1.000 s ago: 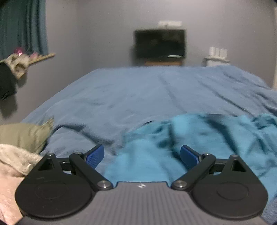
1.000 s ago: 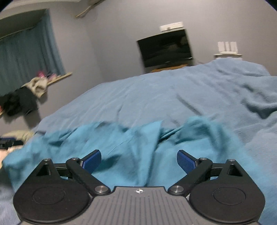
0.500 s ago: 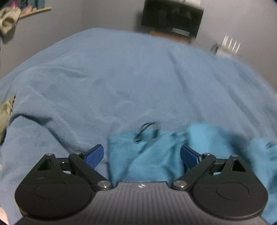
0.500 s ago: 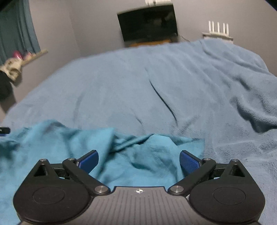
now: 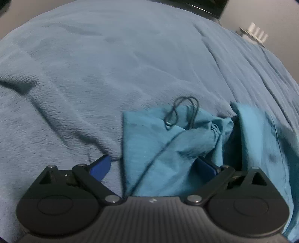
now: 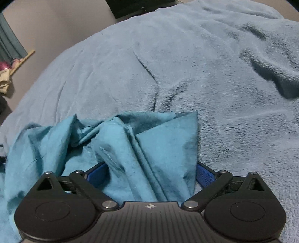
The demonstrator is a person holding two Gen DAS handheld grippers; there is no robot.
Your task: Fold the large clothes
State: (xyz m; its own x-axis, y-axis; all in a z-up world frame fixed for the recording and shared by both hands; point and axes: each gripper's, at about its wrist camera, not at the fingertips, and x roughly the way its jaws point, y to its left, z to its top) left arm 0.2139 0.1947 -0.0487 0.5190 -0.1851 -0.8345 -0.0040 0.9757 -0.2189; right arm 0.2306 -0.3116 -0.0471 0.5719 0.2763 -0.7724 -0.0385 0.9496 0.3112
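Observation:
A teal garment (image 5: 168, 145) lies crumpled on the blue bedspread (image 5: 112, 65). A dark drawstring loop (image 5: 185, 110) sticks out of its far edge in the left wrist view. My left gripper (image 5: 152, 167) is open, low over the garment's left corner, with cloth lying between its blue pads. In the right wrist view the garment (image 6: 142, 149) bunches in folds with a flat corner at the right. My right gripper (image 6: 149, 172) is open, with the garment's right corner between its blue pads.
The bedspread (image 6: 205, 74) is rumpled, with deep creases at the right. A dark TV (image 6: 138, 6) stands beyond the bed's far end. Clothes (image 6: 5, 78) hang at the left wall by a curtain. A white object (image 5: 254, 33) stands at the far right.
Both grippers have tipped down and dropped toward the bed. The garment has come down with them and now lies bunched on the bedspread. Both stay open.

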